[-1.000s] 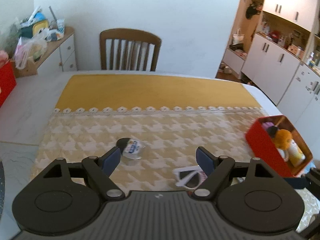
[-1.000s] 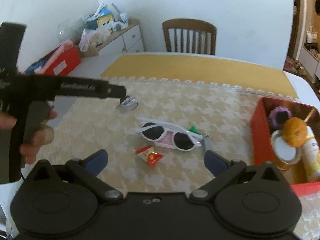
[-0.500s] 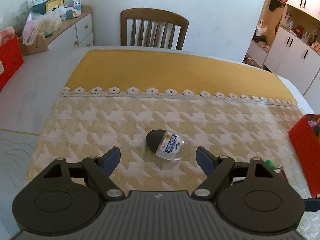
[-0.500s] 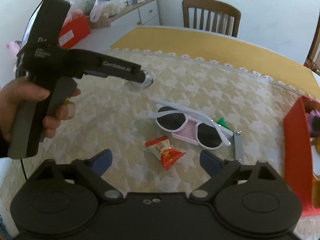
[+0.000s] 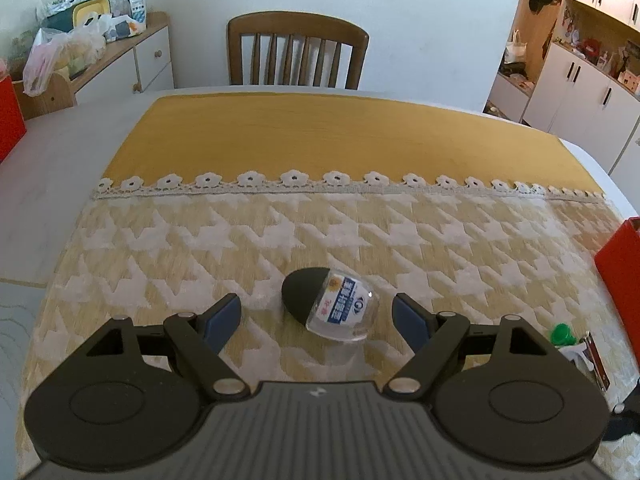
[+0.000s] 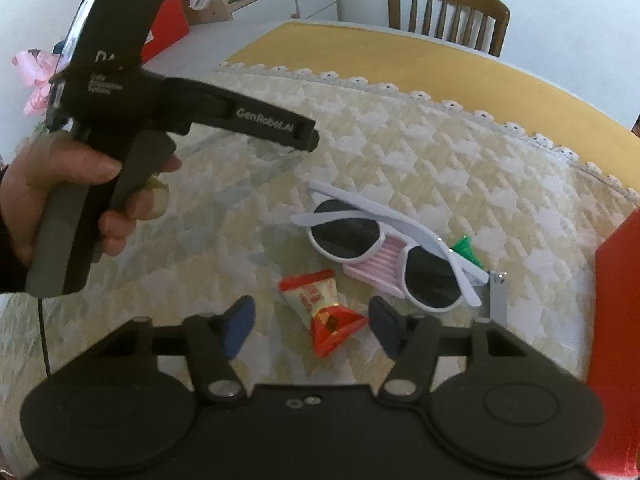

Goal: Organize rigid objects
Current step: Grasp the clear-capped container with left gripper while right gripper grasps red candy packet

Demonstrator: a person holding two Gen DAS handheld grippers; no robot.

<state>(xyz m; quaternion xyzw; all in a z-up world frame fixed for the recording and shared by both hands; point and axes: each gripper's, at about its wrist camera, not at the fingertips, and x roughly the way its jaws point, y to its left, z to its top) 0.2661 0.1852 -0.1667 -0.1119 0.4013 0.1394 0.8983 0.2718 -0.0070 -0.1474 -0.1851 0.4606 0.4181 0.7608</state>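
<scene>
A small clear jar with a black lid and a blue-white label [image 5: 330, 306] lies on its side on the patterned cloth. My left gripper [image 5: 318, 316] is open, its fingers either side of the jar without touching it. In the right wrist view my right gripper [image 6: 312, 326] is open around a red and cream candy wrapper [image 6: 320, 316]. White sunglasses [image 6: 384, 256] lie over a pink comb [image 6: 376, 268], with a green piece [image 6: 464, 248] and a metal nail clipper [image 6: 498, 296] beside them. The left gripper's body [image 6: 120, 120] fills the upper left and hides the jar.
A red box [image 5: 620, 276] stands at the right table edge, also in the right wrist view [image 6: 616, 340]. A wooden chair [image 5: 298, 52] is at the far side. The yellow cloth band [image 5: 340, 140] lies beyond the lace trim. A cluttered sideboard [image 5: 100, 56] is at the left.
My left gripper has moved forward until the jar sits between its open fingers. My right gripper has dropped closer and narrowed its opening around the candy wrapper.
</scene>
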